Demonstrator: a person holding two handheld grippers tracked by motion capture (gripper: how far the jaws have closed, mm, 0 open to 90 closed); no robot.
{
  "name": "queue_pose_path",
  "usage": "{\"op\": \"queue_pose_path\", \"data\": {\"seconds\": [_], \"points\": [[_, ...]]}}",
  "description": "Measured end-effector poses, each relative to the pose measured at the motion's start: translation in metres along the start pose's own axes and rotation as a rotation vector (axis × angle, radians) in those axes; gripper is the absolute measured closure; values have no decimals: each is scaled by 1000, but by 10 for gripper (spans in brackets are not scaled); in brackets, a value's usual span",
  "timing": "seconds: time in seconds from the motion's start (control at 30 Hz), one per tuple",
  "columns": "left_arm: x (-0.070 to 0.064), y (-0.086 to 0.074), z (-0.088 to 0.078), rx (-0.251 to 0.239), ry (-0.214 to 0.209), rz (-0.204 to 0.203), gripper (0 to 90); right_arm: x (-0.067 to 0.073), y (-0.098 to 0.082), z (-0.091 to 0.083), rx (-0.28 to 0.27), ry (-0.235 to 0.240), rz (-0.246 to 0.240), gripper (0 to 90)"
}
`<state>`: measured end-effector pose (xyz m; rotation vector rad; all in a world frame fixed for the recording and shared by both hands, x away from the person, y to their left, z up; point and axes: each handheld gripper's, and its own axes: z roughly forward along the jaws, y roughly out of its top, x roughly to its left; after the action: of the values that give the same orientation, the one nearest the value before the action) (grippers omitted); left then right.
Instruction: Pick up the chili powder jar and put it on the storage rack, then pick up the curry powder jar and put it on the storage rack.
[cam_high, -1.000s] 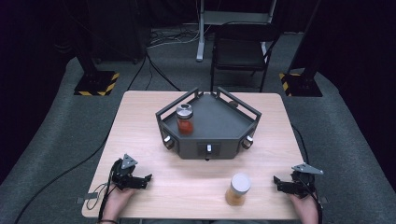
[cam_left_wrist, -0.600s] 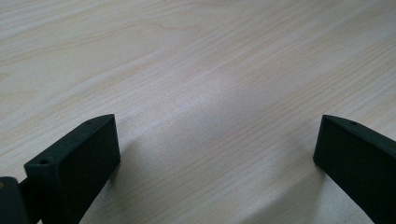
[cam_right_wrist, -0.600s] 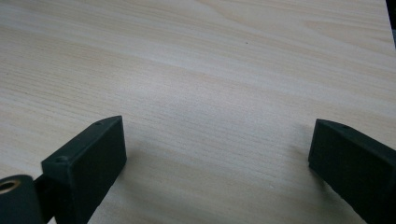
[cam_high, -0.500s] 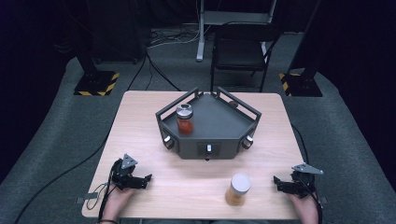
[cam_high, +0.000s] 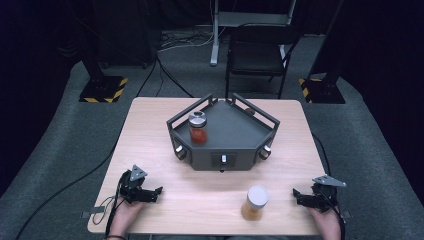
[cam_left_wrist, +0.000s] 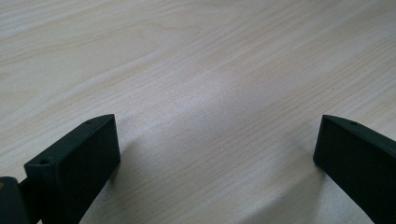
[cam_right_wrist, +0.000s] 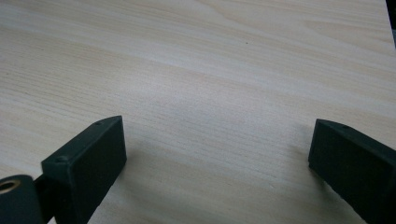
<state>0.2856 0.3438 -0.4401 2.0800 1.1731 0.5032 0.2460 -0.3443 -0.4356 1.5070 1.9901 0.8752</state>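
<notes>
A dark five-sided tray (cam_high: 235, 136) sits mid-table. Inside it at the left stands a jar of red contents with a silver lid (cam_high: 197, 127). A second jar with amber contents and a white lid (cam_high: 254, 203) stands on the table near the front edge, right of centre. My left gripper (cam_high: 155, 192) rests on the table at the front left, jaws wide apart over bare wood (cam_left_wrist: 215, 140). My right gripper (cam_high: 298, 196) rests at the front right, a short way right of the amber jar, also open over bare wood (cam_right_wrist: 219, 140). Nothing lies between either pair of jaws.
The wooden table (cam_high: 150, 145) stands on grey carpet. A black chair (cam_high: 260, 52) is behind the far edge. Two stands with yellow-black striped bases (cam_high: 102, 89) (cam_high: 322, 87) flank the table at the back. A cable (cam_high: 100, 210) trails off the front left edge.
</notes>
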Motion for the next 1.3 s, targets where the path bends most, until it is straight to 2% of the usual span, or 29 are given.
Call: {"op": "queue_pose_path", "data": {"seconds": [0.87, 1.3], "points": [[0, 0, 0, 0, 0, 0, 1, -2, -2, -2, -4, 12, -10, 49], [0, 0, 0, 0, 0, 0, 1, -5, -1, -3, -11, 58, -10, 65]]}}
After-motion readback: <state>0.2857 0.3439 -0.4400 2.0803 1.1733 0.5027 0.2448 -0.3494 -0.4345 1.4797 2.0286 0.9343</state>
